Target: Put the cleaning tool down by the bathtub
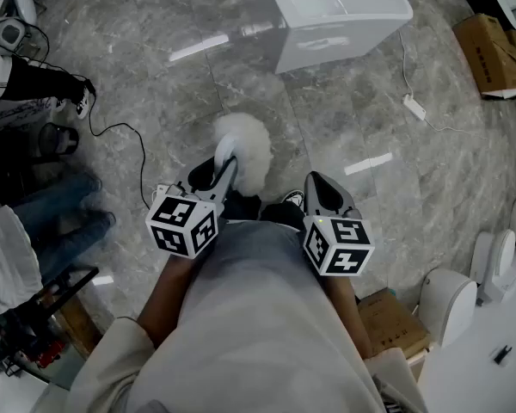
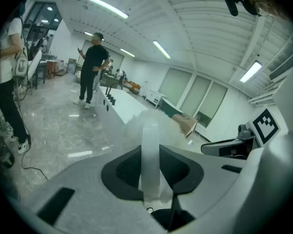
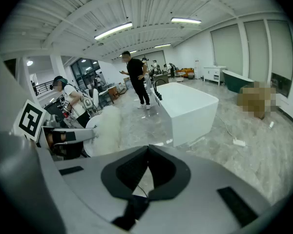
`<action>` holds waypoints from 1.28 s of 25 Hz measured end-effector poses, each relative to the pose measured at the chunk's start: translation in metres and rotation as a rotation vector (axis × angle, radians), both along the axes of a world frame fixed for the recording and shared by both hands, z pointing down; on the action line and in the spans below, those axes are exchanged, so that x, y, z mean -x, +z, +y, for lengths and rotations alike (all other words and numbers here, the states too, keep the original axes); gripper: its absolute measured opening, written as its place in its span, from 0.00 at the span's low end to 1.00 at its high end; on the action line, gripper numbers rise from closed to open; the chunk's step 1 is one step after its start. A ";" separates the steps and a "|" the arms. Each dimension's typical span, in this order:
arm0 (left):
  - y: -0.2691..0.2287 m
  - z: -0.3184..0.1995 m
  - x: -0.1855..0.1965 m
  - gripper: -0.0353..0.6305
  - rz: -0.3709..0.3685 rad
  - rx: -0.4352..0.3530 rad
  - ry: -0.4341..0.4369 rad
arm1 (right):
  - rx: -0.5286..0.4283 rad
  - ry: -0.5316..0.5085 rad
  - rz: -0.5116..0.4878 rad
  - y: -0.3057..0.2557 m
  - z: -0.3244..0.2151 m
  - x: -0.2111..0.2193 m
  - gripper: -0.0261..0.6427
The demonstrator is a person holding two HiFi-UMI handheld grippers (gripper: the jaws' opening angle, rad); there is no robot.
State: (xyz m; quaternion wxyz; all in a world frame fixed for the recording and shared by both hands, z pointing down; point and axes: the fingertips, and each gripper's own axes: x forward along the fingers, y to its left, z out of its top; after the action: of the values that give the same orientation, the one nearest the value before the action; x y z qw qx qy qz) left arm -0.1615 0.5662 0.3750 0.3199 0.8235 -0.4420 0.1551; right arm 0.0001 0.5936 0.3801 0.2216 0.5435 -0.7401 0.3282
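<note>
Mostly the handle's far end is lost behind the fluffy white head of the duster (image 1: 249, 149). The fingers of the left gripper (image 1: 225, 163) clamp that handle, angled down over the floor, well short of the bathtub (image 1: 344, 15). The right gripper (image 1: 320, 186), tilted down alongside, has its fingers closed on nothing.

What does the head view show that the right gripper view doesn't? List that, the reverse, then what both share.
Head view only: the black-and-white marker cube on the right hand-held gripper, and white rounded fixtures at lower right. Right gripper view only: long ceiling light strips and a standing person in black clothes. Both: the white rectangular bathtub and the fluffy white duster, its handle clamped in the left hand-held gripper.
</note>
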 end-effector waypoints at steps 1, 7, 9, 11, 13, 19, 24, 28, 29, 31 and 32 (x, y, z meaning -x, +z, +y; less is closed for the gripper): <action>0.001 -0.002 0.003 0.18 -0.003 0.002 -0.002 | 0.003 0.001 0.004 0.001 -0.001 0.001 0.06; 0.006 -0.016 0.024 0.18 -0.010 -0.006 -0.040 | 0.007 0.046 0.002 0.004 -0.006 0.004 0.06; 0.004 -0.020 0.030 0.18 -0.006 -0.018 -0.050 | -0.016 0.087 -0.027 -0.001 -0.010 0.002 0.06; 0.002 -0.022 0.034 0.18 -0.007 -0.029 -0.049 | -0.045 0.096 -0.032 -0.007 -0.014 0.003 0.06; 0.001 -0.024 0.038 0.18 -0.006 -0.036 -0.045 | -0.072 0.090 -0.004 -0.015 -0.018 0.006 0.06; 0.003 -0.025 0.041 0.18 0.003 -0.028 -0.034 | -0.108 0.126 0.010 -0.022 -0.022 0.002 0.06; 0.006 -0.030 0.040 0.18 0.009 -0.024 -0.035 | -0.070 0.099 -0.018 -0.013 -0.024 0.007 0.06; 0.002 -0.040 0.042 0.18 0.010 -0.032 -0.048 | -0.072 0.064 -0.040 -0.013 -0.038 0.017 0.06; 0.001 -0.043 0.042 0.18 0.008 -0.034 -0.051 | -0.074 0.058 -0.043 -0.013 -0.043 0.018 0.06; -0.001 -0.052 0.042 0.18 0.008 -0.033 -0.057 | -0.078 0.050 -0.051 -0.014 -0.055 0.020 0.06; -0.002 -0.057 0.041 0.18 0.010 -0.033 -0.060 | -0.080 0.047 -0.055 -0.014 -0.062 0.020 0.06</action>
State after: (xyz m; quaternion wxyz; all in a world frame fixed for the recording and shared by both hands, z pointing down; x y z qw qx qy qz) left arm -0.2023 0.5093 0.3734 0.3131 0.8158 -0.4674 0.1342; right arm -0.0199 0.5317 0.3656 0.1716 0.5598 -0.7455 0.3184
